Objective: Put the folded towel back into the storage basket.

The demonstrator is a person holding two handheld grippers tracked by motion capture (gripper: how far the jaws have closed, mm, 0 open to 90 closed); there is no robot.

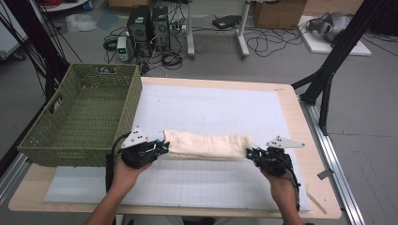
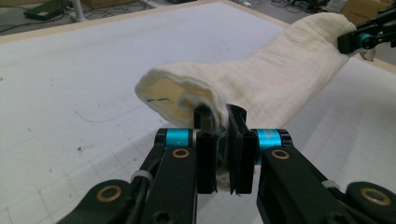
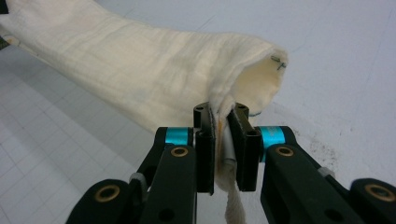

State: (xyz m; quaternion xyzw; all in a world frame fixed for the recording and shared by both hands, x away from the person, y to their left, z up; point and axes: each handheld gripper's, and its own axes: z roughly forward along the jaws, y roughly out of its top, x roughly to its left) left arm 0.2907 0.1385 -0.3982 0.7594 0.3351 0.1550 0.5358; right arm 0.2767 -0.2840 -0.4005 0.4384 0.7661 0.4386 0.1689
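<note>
A cream cloth [image 1: 209, 144], folded into a long band, hangs stretched between my two grippers just above the white gridded mat [image 1: 211, 108]. My left gripper [image 1: 164, 146] is shut on the cloth's left end, and the left gripper view has the fabric [image 2: 261, 79] pinched between its black jaws [image 2: 220, 116]. Over at the other end, my right gripper [image 1: 249, 153] is shut on the cloth [image 3: 140, 74], whose edge is bunched between its jaws [image 3: 220, 114]. Both hands reach in from the near edge of the table.
A green woven basket [image 1: 47, 140], empty, stands on the table's left side close to my left gripper. The wooden table edge [image 1: 300, 126] runs along the right. Behind the table are computer towers, cables, desk legs and black tripod legs [image 1: 328, 79].
</note>
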